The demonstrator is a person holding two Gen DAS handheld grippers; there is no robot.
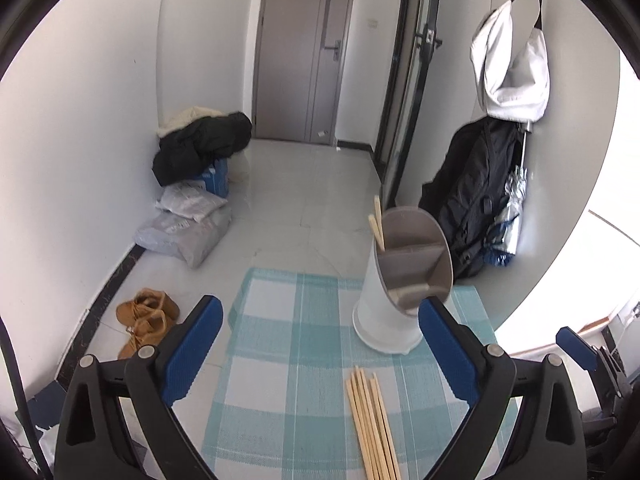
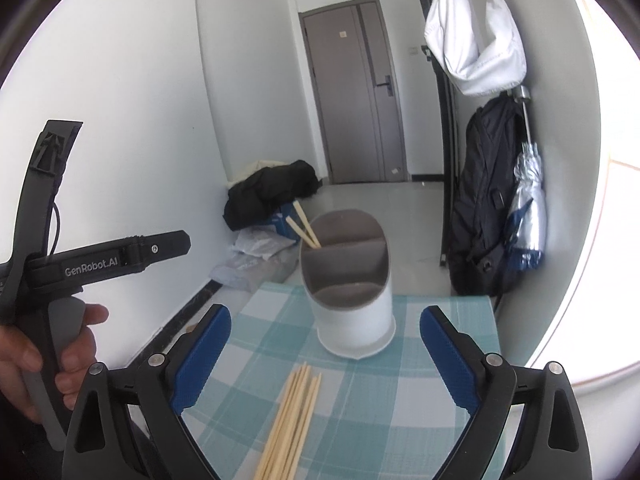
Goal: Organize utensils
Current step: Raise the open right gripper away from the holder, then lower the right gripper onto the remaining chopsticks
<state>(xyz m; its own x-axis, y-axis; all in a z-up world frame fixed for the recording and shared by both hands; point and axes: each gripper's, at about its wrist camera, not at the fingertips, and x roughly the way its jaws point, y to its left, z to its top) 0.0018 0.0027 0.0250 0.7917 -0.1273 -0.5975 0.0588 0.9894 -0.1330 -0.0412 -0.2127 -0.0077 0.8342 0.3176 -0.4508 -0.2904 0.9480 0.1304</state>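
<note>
Both hand-held grippers, left [image 1: 320,344] and right [image 2: 325,344], gape empty above chopsticks [image 2: 290,420]; holder [image 2: 350,284] at twelve o'clock.

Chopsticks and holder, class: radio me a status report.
Left gripper and right gripper open, empty. Two chopsticks in holder; loose bundle on cloth. Nothing in the way.

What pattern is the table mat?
Teal-and-white checks on the mat, clearest in the left wrist view.
</note>
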